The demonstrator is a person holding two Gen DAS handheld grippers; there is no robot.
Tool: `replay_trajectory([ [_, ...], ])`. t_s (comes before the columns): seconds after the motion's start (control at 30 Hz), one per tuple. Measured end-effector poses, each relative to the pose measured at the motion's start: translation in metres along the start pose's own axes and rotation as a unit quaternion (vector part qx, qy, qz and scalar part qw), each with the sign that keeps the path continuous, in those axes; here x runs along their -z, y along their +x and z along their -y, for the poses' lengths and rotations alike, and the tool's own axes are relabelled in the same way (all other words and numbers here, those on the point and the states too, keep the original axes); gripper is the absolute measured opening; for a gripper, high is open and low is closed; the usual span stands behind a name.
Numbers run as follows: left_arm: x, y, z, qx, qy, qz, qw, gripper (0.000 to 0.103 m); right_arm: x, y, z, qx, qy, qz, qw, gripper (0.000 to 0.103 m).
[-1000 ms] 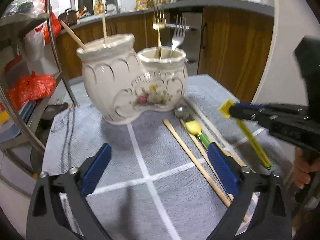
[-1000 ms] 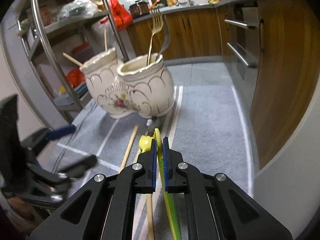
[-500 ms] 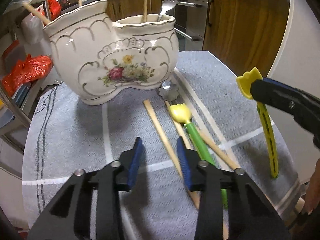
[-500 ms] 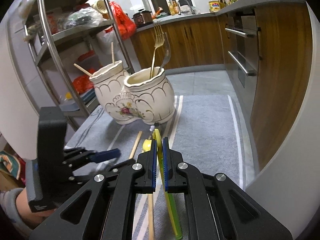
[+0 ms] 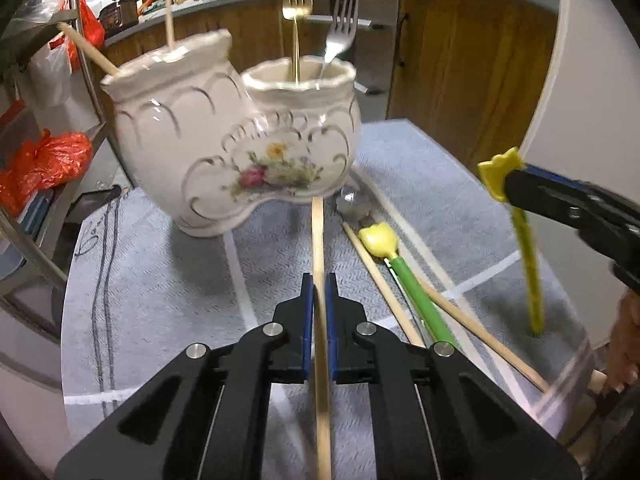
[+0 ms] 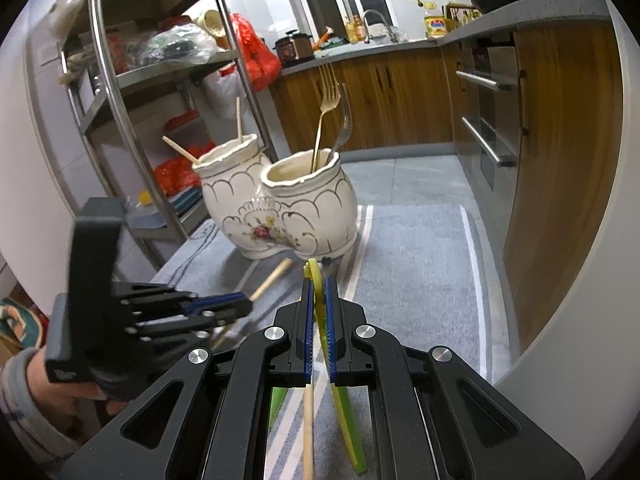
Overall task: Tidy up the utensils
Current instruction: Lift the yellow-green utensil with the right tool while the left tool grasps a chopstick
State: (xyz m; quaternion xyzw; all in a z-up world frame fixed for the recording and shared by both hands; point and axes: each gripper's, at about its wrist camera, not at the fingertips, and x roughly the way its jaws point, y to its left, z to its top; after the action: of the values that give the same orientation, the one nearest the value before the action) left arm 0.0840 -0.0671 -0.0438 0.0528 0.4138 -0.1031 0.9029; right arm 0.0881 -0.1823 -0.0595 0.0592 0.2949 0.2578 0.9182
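A: What changed at the left gripper (image 5: 319,292)?
B: It has clamped a wooden chopstick (image 5: 317,240), lifted at frame centre. The right gripper (image 6: 317,300) holds the yellow utensil (image 6: 313,276).
A: Meaning?
B: Both likely go into the ceramic holder (image 5: 236,140), upper centre.

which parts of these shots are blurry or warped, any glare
Left wrist view: the cream twin-pot ceramic holder is motion-smeared, and so is the yellow plastic utensil held in the right gripper; the left gripper stays sharp. Right wrist view: the holder is crisp, the left gripper is smeared, and the steel shelf rack bows from fisheye distortion. No strong glare in either view.
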Motion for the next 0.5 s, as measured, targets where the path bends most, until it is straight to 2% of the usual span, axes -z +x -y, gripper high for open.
replay_trajectory([
  [0.17,0.013,-0.040,-0.008,0.028,0.036,0.074,0.9963,0.006,-0.003,-0.012,-0.006,0.003,-0.009,0.045,0.999,0.007],
  [0.33,0.024,-0.069,-0.012,0.026,0.066,0.167,0.9834,0.006,-0.005,-0.017,-0.013,0.004,-0.020,0.083,0.996,0.007],
  [0.5,0.022,-0.093,-0.033,0.033,0.055,0.237,0.9694,0.006,-0.008,-0.020,-0.023,0.009,-0.032,0.119,0.992,0.007],
])
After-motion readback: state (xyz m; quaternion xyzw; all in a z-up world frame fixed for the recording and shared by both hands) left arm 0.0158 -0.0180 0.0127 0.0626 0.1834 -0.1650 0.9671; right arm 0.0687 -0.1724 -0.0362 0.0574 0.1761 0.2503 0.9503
